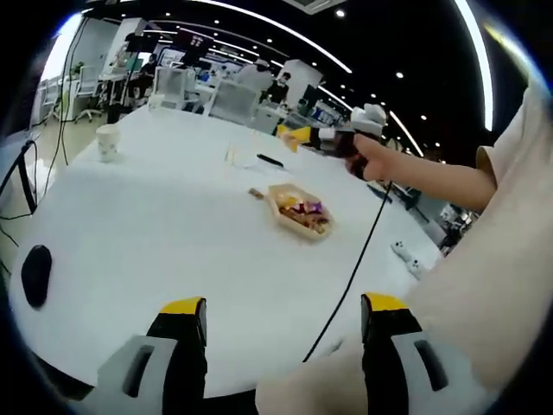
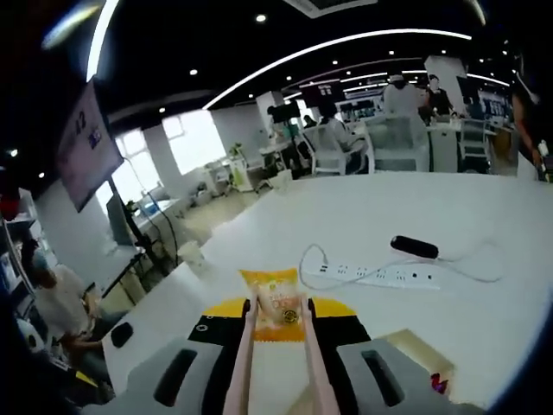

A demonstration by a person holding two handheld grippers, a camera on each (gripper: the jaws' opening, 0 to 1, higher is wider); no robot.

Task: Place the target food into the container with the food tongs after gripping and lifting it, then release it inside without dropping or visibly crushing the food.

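Table (image 1: 173, 233): a broad white surface runs across the left gripper view, from 9 o'clock to 3 o'clock, in an open-plan office with ceiling light strips.
Person: a hand (image 1: 370, 157) and bare forearm reach in from 3 o'clock of the left gripper view, holding the right gripper up above the table, a black cable (image 1: 354, 268) hanging from it toward 6 o'clock.
Left gripper (image 1: 283, 324): its two yellow-tipped jaws stand wide apart at 6 o'clock of its own view, nothing between them, hovering over the near table edge.
Right gripper (image 2: 278, 322): its jaws are clenched on the arms of pale pink food tongs (image 2: 238, 367), which rise from 6 o'clock of the right gripper view.
Container (image 1: 299, 210): a shallow tan tray near the centre of the left gripper view, already holding several bright wrapped snacks.
Target food (image 2: 275, 304): a small orange snack packet pinched between the tong tips, lifted clear of the table, just below centre of the right gripper view.
Power strip (image 2: 380, 275): white, lying on the table at 3 o'clock of the packet, a black oblong device (image 2: 415, 246) just beyond it.
Paper cup (image 1: 107, 141): at 10 o'clock of the left gripper view.
Black mouse (image 1: 36, 275): at 8 o'clock, near the table edge.
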